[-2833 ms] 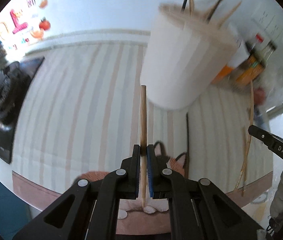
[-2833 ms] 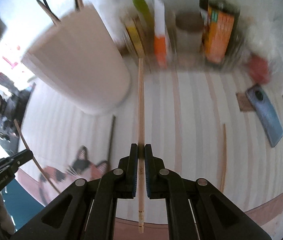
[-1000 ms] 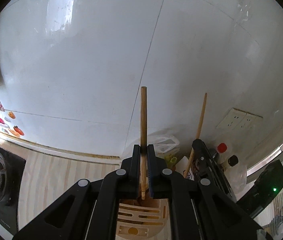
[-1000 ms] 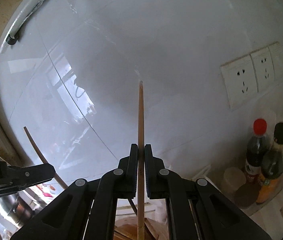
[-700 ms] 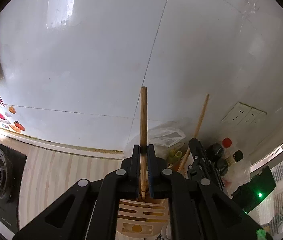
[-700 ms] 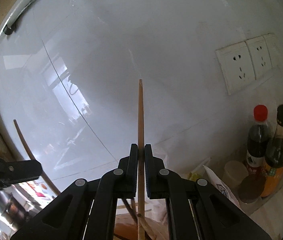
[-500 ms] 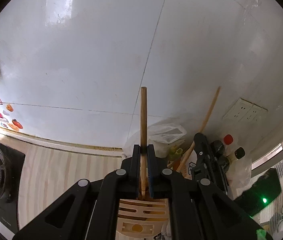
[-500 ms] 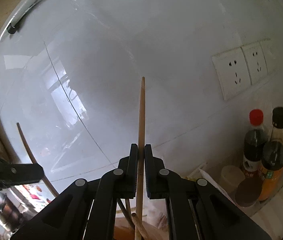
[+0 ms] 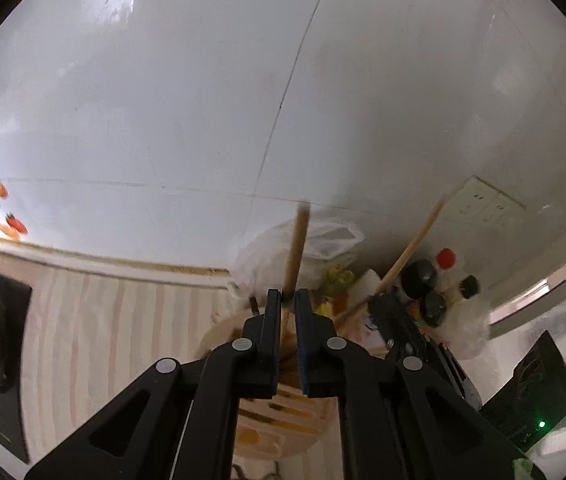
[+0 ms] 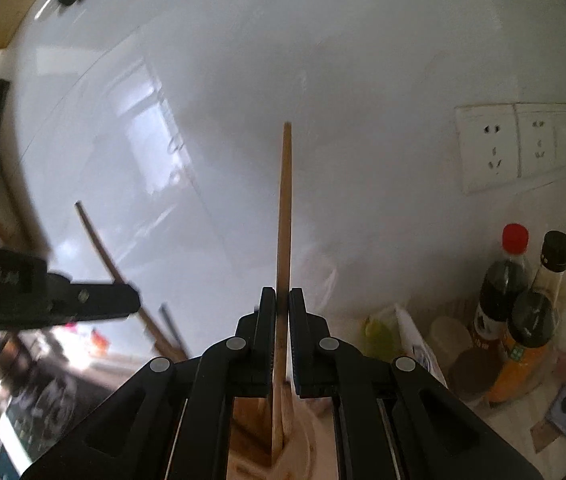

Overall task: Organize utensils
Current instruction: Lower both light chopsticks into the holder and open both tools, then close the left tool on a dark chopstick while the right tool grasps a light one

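Wooden chopsticks stand between both sets of jaws, over the slotted holder (image 9: pixel 283 412): your left gripper (image 9: pixel 289 304) is just starting to open, its chopstick (image 9: pixel 298 248) tilting loose, while your right gripper (image 10: pixel 279 304) holds its chopstick (image 10: pixel 284 216) narrowly. Let each tip settle inside the holder before you spread wider, then lift straight up.

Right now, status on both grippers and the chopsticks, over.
Left gripper jaws easing open, chopstick tilting between them. Right gripper shut on its chopstick. Both above the wooden holder. Nothing blocking.
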